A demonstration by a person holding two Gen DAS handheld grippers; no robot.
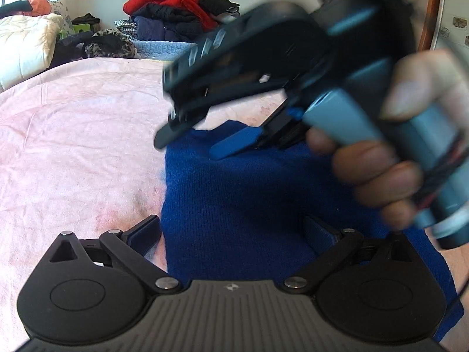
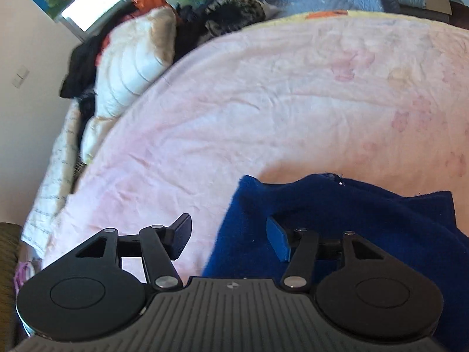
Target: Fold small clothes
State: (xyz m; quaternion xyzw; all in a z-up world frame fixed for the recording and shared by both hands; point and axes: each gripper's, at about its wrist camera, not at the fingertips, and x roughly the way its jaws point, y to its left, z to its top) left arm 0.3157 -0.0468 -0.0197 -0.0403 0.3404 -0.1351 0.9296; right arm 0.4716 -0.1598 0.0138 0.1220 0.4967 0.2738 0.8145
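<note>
Left wrist view: the blue knitted garment (image 1: 249, 199) lies flat on the pink bedspread (image 1: 73, 135), near its front edge, ready for folding. The left gripper (image 1: 231, 234) hangs spread wide over it, pinching nothing. The right gripper (image 2: 228, 237), half-spread and empty, straddles the garment's side edge, probably to lift it.

Right tool (image 1: 202, 138) and hand (image 1: 381, 176) motion-blurred, blue knit garment (image 1: 234, 199) partly hidden beneath, cut off below.
</note>
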